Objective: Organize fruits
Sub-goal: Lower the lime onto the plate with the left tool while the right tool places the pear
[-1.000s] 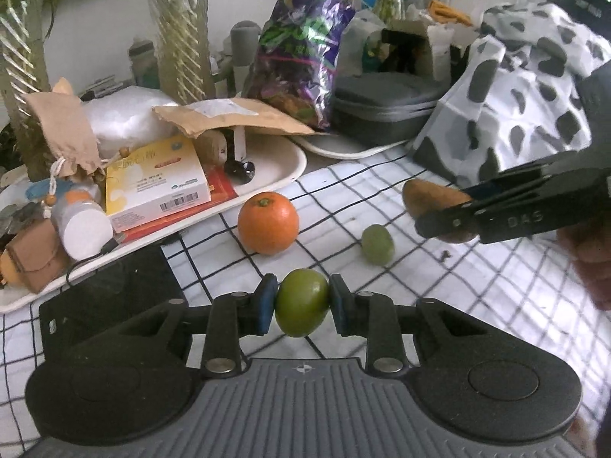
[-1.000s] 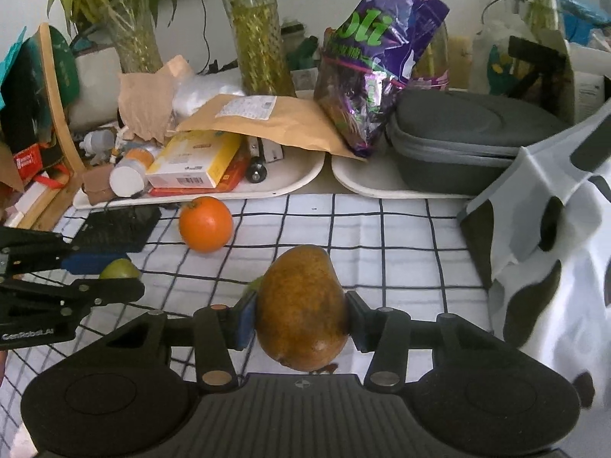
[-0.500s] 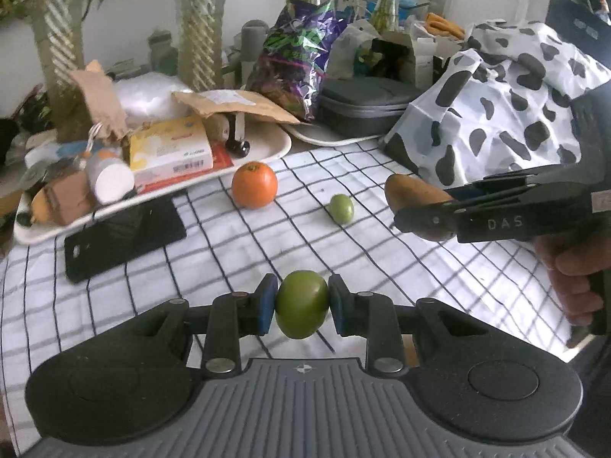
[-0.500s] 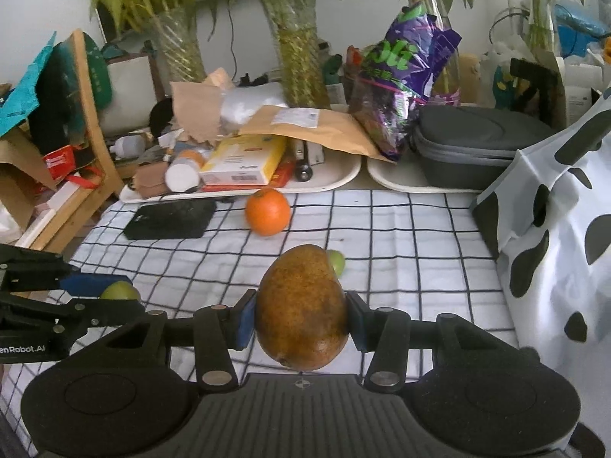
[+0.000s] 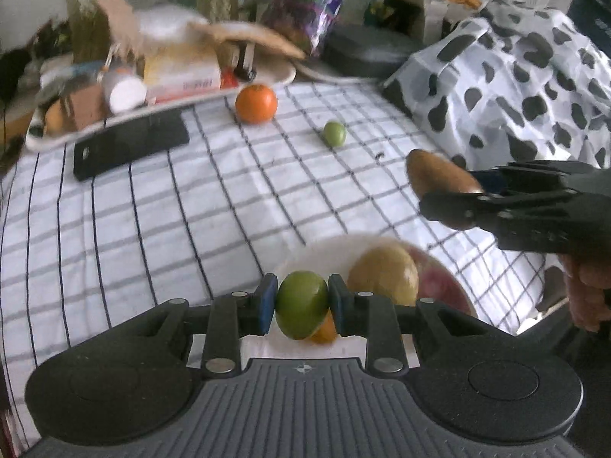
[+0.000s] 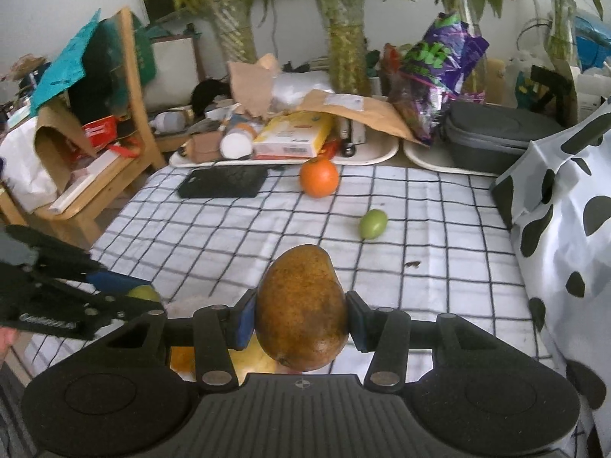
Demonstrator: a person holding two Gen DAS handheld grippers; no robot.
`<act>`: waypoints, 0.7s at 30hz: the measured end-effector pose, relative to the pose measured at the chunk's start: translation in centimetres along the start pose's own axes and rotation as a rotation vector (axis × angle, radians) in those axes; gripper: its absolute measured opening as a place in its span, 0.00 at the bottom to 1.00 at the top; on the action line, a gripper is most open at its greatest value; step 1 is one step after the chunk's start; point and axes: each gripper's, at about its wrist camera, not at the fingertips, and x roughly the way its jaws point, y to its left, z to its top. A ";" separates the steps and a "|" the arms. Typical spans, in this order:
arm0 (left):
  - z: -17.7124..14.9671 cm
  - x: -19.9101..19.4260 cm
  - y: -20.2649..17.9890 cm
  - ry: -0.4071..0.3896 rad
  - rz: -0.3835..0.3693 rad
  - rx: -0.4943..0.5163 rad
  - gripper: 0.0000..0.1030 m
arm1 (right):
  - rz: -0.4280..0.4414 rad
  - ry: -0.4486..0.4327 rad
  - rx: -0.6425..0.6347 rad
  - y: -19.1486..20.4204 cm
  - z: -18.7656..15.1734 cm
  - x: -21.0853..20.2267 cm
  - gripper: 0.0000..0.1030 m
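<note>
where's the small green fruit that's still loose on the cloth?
The small green fruit lies on the checked tablecloth mid-table in the right wrist view, nearer than and right of the orange, with neither gripper near it.

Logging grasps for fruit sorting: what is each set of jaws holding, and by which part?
Left gripper: green fruit, pinched across its middle. Right gripper: brown fruit, clamped at its sides.

Two grippers [image 5: 301, 307] [image 6: 301, 324], one orange [image 6: 319, 177], three green fruits [image 6: 373, 223], one mango [image 6: 301, 316].
</note>
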 end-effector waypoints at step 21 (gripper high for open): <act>-3.6 -3.4 -1.2 -0.074 0.079 -0.020 0.61 | 0.072 0.059 -0.140 4.9 -4.8 -2.9 0.49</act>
